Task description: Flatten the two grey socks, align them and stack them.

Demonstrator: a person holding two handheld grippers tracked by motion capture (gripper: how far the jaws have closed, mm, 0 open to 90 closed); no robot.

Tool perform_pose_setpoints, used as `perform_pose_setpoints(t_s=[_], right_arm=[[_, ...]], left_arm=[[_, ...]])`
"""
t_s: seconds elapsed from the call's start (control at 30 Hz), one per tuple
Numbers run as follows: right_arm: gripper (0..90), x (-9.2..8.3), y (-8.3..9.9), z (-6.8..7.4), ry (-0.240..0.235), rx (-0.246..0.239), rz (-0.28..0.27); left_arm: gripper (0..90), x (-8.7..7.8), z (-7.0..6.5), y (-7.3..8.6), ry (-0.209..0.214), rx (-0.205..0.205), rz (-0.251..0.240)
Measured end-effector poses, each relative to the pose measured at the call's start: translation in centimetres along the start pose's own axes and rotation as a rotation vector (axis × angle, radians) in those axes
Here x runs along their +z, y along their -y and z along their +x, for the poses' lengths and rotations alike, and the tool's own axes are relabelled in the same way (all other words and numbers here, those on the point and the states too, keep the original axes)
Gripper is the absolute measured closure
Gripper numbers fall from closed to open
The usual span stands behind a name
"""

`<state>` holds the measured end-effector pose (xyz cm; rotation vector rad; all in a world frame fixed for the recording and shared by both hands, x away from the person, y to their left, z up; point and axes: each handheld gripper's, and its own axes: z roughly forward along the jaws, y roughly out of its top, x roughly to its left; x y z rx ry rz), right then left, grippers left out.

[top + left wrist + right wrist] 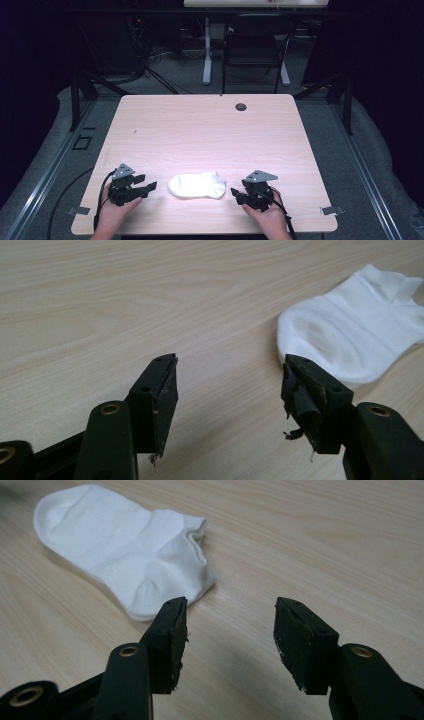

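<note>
A white ankle sock (196, 185) lies flat on the light wooden table (205, 130), near its front edge, toe to the left and cuff to the right. My left gripper (149, 189) rests just left of the toe, open, with nothing between its jaws. In the left gripper view the sock (350, 330) lies ahead to the right of the gripper (230, 385). My right gripper (233, 192) sits just right of the cuff, open and empty. The right gripper view has the sock (125, 550) ahead to the left, the cuff nearest the gripper (231, 627).
A dark round grommet hole (241, 106) sits near the table's far edge. Beyond the table stand a black chair (252, 47) and a white desk leg (207, 50). Metal rails run along the floor on both sides.
</note>
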<state>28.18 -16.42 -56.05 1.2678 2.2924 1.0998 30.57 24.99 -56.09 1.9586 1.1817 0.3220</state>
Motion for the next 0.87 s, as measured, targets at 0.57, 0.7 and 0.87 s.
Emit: perform_pose_setpoints(t_s=[0.57,0.7,0.87], right_arm=[[47.4,1.1,0.4,-1.7,0.029,0.040,0.015],[47.5,1.1,0.5,-1.8,0.033,0.047,0.019],[48.2,1.0,0.4,-1.8,0.032,0.040,0.015]], left_arm=[[39.2,0.9,1.6,-0.2,-0.007,-0.037,0.014],[38.9,0.8,1.8,-0.3,-0.005,-0.055,0.001],[38.5,0.7,1.6,-0.3,0.001,-0.054,-0.005]])
